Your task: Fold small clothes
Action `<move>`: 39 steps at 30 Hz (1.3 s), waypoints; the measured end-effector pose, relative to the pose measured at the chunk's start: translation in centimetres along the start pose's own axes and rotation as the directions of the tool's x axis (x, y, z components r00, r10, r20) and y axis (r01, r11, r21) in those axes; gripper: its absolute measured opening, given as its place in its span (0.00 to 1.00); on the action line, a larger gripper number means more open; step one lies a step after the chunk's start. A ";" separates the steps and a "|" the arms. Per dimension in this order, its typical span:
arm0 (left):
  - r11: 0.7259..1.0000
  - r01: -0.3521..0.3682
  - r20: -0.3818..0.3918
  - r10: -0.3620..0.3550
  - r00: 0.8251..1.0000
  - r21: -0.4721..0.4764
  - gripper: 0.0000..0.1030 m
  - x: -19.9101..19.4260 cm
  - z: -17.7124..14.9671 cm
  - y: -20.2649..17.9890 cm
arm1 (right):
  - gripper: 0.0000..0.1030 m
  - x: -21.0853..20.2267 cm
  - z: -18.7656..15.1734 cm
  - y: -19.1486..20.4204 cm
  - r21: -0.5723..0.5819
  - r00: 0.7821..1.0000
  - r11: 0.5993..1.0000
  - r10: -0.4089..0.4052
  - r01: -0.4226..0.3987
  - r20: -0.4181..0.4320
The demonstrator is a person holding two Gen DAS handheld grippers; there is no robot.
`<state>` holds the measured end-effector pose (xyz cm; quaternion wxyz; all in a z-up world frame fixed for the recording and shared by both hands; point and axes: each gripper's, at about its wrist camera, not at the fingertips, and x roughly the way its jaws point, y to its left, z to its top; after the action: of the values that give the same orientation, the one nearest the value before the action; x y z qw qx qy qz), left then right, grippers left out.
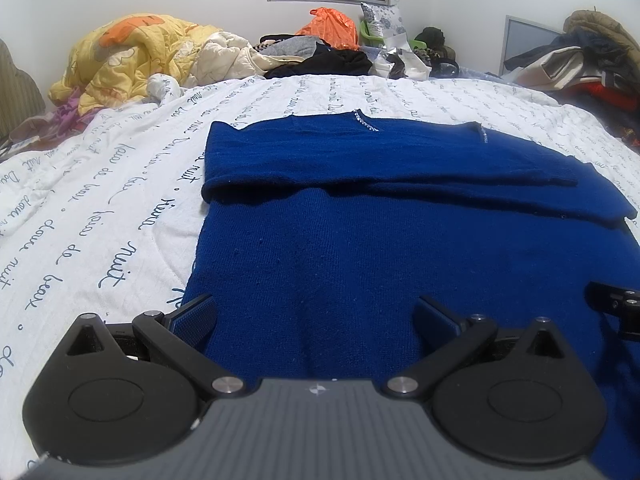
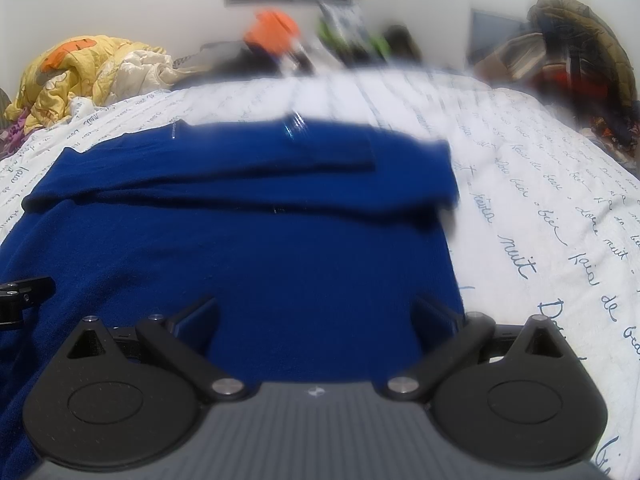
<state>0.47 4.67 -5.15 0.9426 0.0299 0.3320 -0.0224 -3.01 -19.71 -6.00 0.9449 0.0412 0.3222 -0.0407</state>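
Here a dark blue sweater [image 1: 380, 248] lies flat on the bed's white quilt [image 1: 100, 208], which is printed with lines of blue script. Across the upper middle of both frames its two sleeves are folded inward over the chest, one overlapping the other, and a sparkling trim shows at the neckline near the top edge of the garment.

The left hand-held gripper [image 1: 316, 314] sits low in the bottom centre of its view, fingers spread wide and released, with the near end of the sweater between and under them; nothing is clamped. The right hand-held gripper [image 2: 316, 314] is likewise spread apart and empty over the same end, toward the sweater's right edge, and its view is blurred in the upper half.

A yellow blanket [image 1: 128, 52] is heaped at the upper left, and an orange bag [image 1: 332, 28] and other clothes are piled along the far wall.
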 end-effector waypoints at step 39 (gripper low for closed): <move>0.924 0.359 -0.164 -0.377 0.912 -0.130 0.99 -7.6 -5.1 12.0 | 1.00 -11.6 -5.4 -11.3 0.288 0.948 0.920 0.302 -0.264 -0.095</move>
<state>-7.83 17.20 -3.84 0.8867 -0.0768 0.4186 -0.1805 -16.63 -29.77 -3.75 0.9017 0.2193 0.3685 0.0558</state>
